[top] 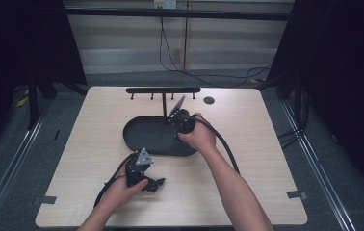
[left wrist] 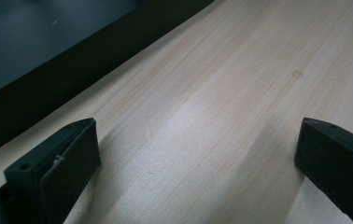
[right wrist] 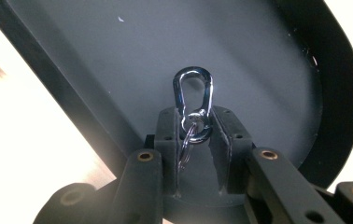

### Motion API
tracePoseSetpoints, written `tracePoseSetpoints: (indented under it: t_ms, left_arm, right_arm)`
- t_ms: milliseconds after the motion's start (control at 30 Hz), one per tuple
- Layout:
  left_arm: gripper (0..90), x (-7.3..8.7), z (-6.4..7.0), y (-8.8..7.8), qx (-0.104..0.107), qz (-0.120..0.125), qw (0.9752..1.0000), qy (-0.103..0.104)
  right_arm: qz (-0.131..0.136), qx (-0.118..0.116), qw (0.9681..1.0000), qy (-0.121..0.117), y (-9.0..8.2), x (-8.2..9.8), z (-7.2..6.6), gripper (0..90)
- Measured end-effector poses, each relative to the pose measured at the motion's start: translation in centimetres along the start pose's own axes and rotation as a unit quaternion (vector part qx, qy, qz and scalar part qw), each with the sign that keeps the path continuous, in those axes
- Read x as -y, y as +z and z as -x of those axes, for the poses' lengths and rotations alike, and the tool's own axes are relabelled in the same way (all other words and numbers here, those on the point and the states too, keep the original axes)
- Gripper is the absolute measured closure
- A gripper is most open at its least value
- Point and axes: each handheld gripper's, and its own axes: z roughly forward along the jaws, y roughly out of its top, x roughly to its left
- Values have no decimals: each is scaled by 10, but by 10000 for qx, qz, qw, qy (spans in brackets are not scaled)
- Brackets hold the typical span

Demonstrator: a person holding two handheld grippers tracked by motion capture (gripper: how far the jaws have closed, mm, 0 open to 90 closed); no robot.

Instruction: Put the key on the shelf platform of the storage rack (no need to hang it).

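Grip status, left to right: left gripper (top: 155, 185) rests on the pale wooden table (top: 247, 144), jaws spread, grasping nothing. Right gripper (right wrist: 194, 140) is clenched on one shiny chrome snap hook (right wrist: 193, 95), held above the black oval metal tray (top: 144, 139), near the black rack with four pegs (top: 163, 90). My judgement: I keep the clamp firm, raise the clip's loop level, and approach a peg squarely. Count: one hook, one tray, one rack.
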Motion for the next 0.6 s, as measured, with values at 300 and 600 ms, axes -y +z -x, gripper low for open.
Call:
tracePoseSetpoints:
  t_ms: [300, 600]
  left_arm:
    - [0, 0, 0, 0, 4, -10, 10000, 13]
    - [0, 0, 0, 0, -10, -20, 10000, 19]
  right_arm:
    - [39, 6, 10000, 5, 2, -1, 1, 733]
    - [61, 24, 10000, -41, 6, -2, 0, 733]
